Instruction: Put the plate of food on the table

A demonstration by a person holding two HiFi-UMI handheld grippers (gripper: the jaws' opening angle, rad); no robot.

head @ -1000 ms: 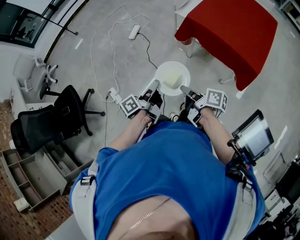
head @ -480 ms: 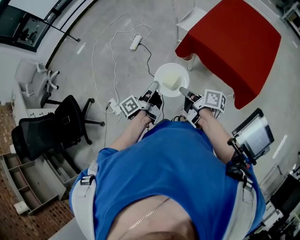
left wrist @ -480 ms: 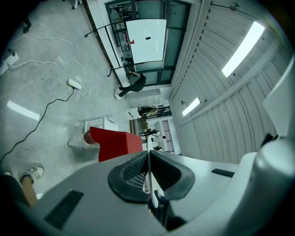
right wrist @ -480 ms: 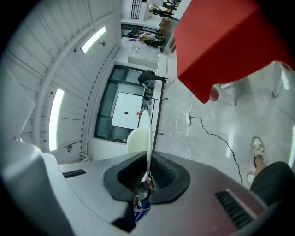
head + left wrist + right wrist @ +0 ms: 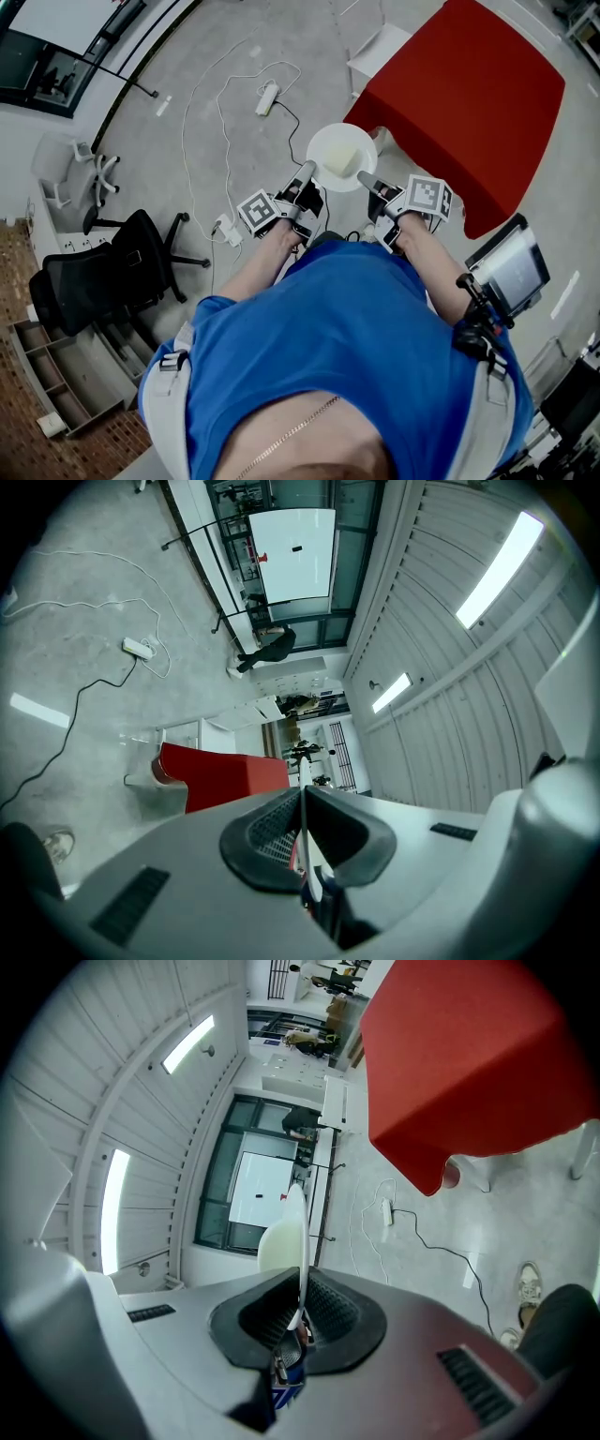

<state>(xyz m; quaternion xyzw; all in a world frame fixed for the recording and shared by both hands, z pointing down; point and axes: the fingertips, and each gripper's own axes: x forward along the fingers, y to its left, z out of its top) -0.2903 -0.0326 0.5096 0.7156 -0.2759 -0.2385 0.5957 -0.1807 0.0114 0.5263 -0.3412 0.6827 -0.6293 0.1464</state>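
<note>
Left gripper, right gripper fingers clamp plate rim.

Grey concrete floor; black office chair; white cable, power strip.

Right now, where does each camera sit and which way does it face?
Head view: on the head, facing steeply down; shirt, arms, left gripper, right gripper, plate, table.
Left gripper view: on that gripper, along its jaws shut on the plate rim; table beyond, a shoe.
Right gripper view: same on the right; table upper right, shoe.
Shared: all show plate and table.
</note>
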